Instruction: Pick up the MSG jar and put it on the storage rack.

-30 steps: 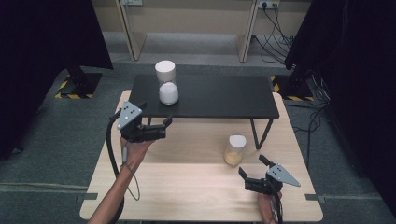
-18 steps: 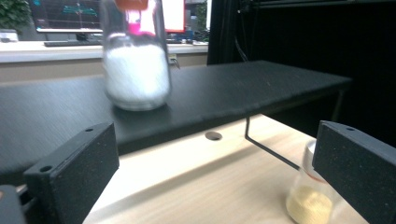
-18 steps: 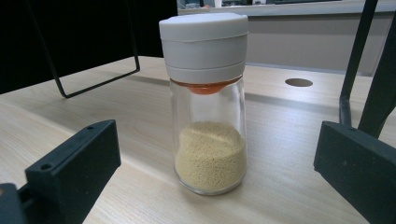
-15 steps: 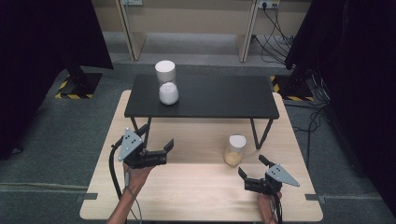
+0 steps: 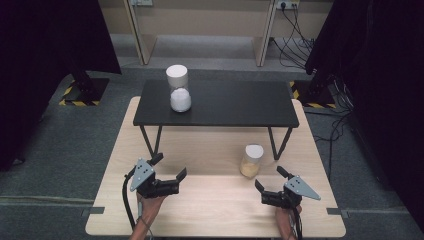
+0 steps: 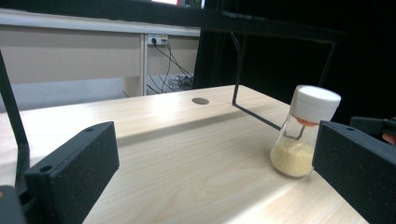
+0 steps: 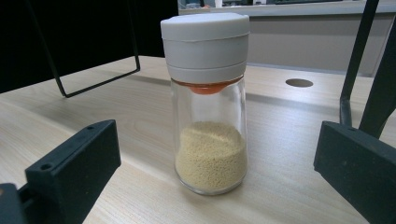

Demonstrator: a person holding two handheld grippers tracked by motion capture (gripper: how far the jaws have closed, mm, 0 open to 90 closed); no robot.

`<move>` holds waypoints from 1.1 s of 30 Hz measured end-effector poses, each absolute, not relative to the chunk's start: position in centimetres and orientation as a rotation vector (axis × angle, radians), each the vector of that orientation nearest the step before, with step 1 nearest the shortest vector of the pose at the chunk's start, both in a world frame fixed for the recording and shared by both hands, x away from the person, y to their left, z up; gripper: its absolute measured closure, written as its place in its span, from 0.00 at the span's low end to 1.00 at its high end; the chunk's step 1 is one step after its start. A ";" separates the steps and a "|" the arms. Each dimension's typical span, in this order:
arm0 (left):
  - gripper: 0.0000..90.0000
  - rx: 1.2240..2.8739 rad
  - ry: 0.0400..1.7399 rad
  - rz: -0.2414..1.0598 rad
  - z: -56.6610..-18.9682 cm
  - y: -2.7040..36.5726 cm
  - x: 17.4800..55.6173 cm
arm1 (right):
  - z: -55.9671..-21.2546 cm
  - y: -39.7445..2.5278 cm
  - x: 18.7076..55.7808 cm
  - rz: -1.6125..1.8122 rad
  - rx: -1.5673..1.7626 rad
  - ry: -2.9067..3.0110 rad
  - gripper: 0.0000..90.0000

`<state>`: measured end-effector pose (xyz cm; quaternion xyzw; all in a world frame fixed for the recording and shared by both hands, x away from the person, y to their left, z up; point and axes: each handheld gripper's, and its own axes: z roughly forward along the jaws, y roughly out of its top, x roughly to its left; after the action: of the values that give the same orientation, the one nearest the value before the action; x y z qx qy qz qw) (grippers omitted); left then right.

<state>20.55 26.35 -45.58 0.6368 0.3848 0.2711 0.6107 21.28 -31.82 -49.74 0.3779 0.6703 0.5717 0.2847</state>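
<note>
Fingers of the right gripper stand wide apart, empty, aimed at the glass jar of yellow grains, upright on the wooden table just ahead. The left gripper is also spread and empty. A jaw clipping the tall jar would probably topple it. Beyond stands a black shelf holding a white-filled jar, then grey floor.
</note>
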 end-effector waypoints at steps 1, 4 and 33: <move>0.00 1.471 0.885 0.631 -45.9 26.3 20.4 | -49.7 -31.8 21.3 1.530 1.011 1.792 0.00; 0.00 1.485 0.875 0.646 -46.7 26.3 20.1 | -49.7 -31.8 21.3 1.528 1.010 1.793 0.00; 0.00 1.457 0.867 0.611 -52.4 27.0 19.2 | -49.5 -31.7 21.5 1.512 0.996 1.819 0.01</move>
<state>19.17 27.04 -52.42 0.6340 0.3772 0.2659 0.6206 21.46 -31.67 -49.52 0.3722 0.6796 0.5650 0.2834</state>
